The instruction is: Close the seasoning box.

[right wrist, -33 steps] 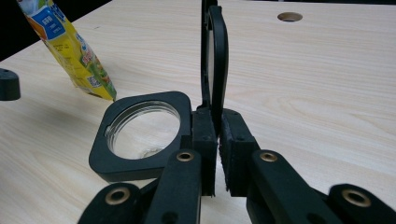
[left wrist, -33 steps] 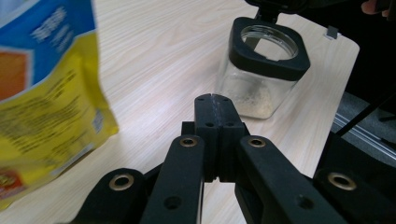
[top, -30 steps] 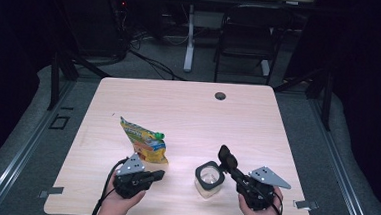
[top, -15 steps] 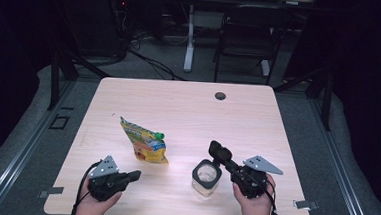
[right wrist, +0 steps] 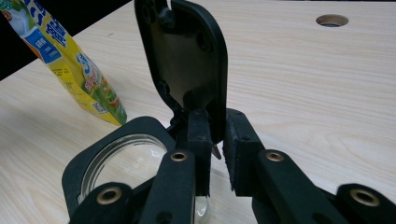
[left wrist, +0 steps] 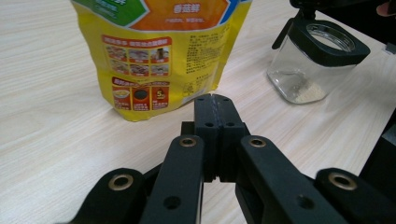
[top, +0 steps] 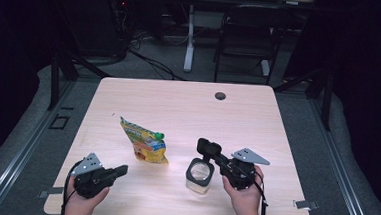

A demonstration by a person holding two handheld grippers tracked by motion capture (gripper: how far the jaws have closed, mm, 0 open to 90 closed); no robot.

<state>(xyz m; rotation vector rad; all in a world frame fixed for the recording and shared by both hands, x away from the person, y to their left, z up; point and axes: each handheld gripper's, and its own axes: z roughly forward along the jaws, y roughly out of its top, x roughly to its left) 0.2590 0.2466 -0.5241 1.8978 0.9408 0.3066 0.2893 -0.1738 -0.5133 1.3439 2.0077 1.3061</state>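
A yellow snack pouch (top: 144,142) with a green cap lies on the wooden table (top: 178,107), its printed back showing in the left gripper view (left wrist: 159,46). To its right stands a clear glass jar (top: 199,174) with a black rim and a little pale powder at the bottom (left wrist: 317,60). Its black hinged lid (right wrist: 187,51) is tipped upright. My right gripper (top: 215,158) is shut on the lid's lower edge (right wrist: 215,116), just above the jar's mouth (right wrist: 93,158). My left gripper (top: 122,170) is shut and empty near the front left edge, its tips (left wrist: 215,100) pointing at the pouch.
A round cable hole (top: 220,96) sits near the table's far edge. Behind the table are a dark chair (top: 243,35), a white desk leg (top: 190,37) and cables on the floor. Bare tabletop stretches across the far half.
My left gripper has drawn back from beside the pouch to the front left corner. My right gripper has shifted slightly left with the lid held upright over the jar.
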